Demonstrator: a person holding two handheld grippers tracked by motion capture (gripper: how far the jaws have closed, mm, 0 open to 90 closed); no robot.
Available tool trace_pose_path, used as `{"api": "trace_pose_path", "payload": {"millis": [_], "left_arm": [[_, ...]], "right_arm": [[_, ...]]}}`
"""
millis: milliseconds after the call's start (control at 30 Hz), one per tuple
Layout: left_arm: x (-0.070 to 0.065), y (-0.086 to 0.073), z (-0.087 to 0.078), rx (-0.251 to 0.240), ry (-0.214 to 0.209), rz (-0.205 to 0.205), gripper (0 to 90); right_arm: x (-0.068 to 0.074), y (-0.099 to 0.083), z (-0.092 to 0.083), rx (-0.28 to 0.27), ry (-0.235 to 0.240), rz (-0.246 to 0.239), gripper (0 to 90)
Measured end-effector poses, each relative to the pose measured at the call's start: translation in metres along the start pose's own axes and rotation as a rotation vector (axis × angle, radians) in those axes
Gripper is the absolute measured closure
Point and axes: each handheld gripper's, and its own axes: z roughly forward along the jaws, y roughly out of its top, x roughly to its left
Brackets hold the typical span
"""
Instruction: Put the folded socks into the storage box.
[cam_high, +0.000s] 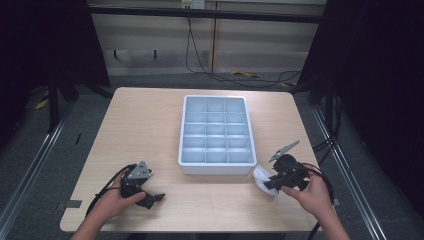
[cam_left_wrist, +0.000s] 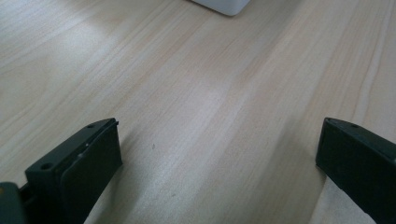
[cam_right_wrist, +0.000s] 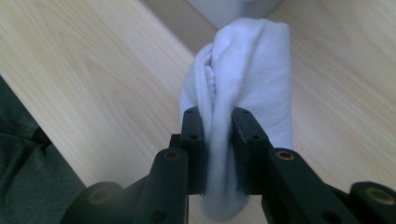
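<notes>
white cloth pinched in right claw beside sorting tray

a person sits at a pale wooden bench (cam_high: 150, 130) with a claw in each hand. the right claw (cam_high: 267, 185), at the near right of the bench in the high view, is closed on a bunched white cloth (cam_high: 261, 178). in the right gripper view the cloth (cam_right_wrist: 243, 93) is squeezed between the two black jaws, its folds bulging out beyond their tips and a short end hanging below them. the cloth sits just beside the near right corner of a white tray (cam_high: 216, 169) divided into small compartments, which stands in the middle of the bench; whether cloth and tray touch cannot be told. the tray's corner (cam_right_wrist: 224, 9) shows just beyond the cloth in the right gripper view.

the left claw (cam_high: 152, 199) is at the near left of the bench, well apart from the tray, and points towards the right. in the left gripper view its jaws stand wide open with bare wood between them, and a corner of the tray (cam_left_wrist: 222, 5) appears at the top edge. a dark cable trails from each claw towards the bench's near edge.
</notes>
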Motion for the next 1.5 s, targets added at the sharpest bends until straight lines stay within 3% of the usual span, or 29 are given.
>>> {"api": "trace_pose_path", "payload": {"millis": [367, 833, 1300, 1500], "left_arm": [[0.000, 0.000, 0.001, -0.002, -0.001, -0.006, 0.0], [0.000, 0.000, 0.001, -0.003, -0.001, -0.006, 0.0], [0.000, 0.000, 0.001, -0.007, -0.004, -0.007, 0.0], [0.000, 0.000, 0.001, -0.007, -0.003, -0.008, 0.0]], "right_arm": [[-0.006, 0.018, -0.025, 0.003, -0.007, -0.020, 75.8], [-0.008, 0.033, -0.040, 0.005, -0.019, -0.041, 76.3], [-0.013, 0.050, -0.064, -0.046, -0.027, -0.039, 76.4], [-0.011, 0.067, -0.071, -0.042, -0.040, -0.070, 76.4]]}}
